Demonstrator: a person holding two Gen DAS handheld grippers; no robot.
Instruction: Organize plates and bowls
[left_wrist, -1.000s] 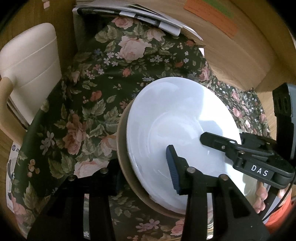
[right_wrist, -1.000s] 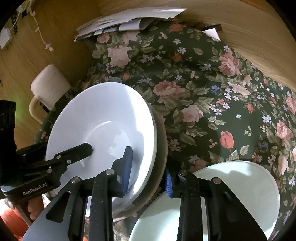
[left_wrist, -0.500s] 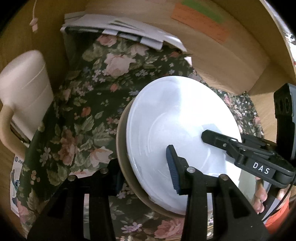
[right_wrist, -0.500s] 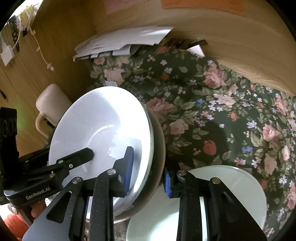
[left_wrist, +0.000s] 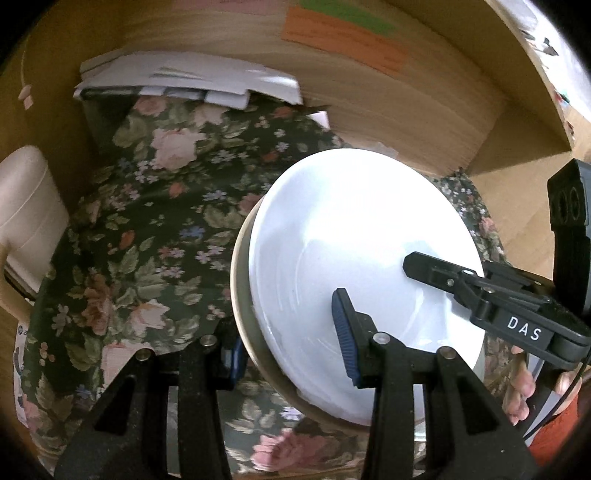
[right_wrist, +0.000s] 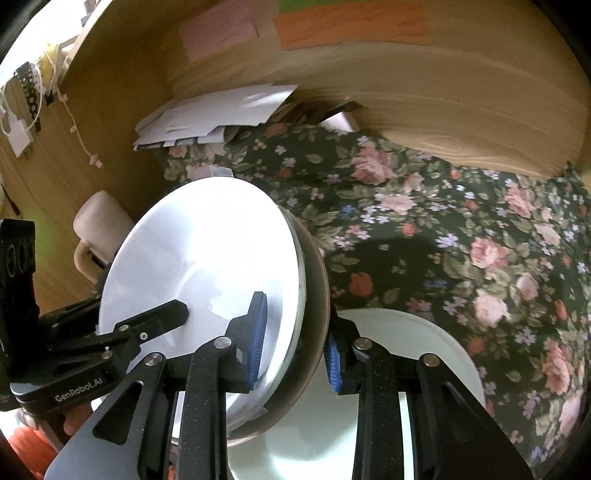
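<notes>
You've lifted the stacked white plate (left_wrist: 354, 258) and brown bowl (right_wrist: 316, 295) off the floral tablecloth (left_wrist: 147, 240); your left gripper (left_wrist: 291, 354) and right gripper (right_wrist: 295, 347) each clamp opposite rims between their pads.

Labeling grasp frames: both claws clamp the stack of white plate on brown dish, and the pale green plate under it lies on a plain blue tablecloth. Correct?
One error: the tablecloth is dark green with pink roses, not plain blue, as the right wrist view shows. The rest holds: left claw and right claw both clamp the stack of white plate on brown dish, with the pale green plate lying underneath.
</notes>
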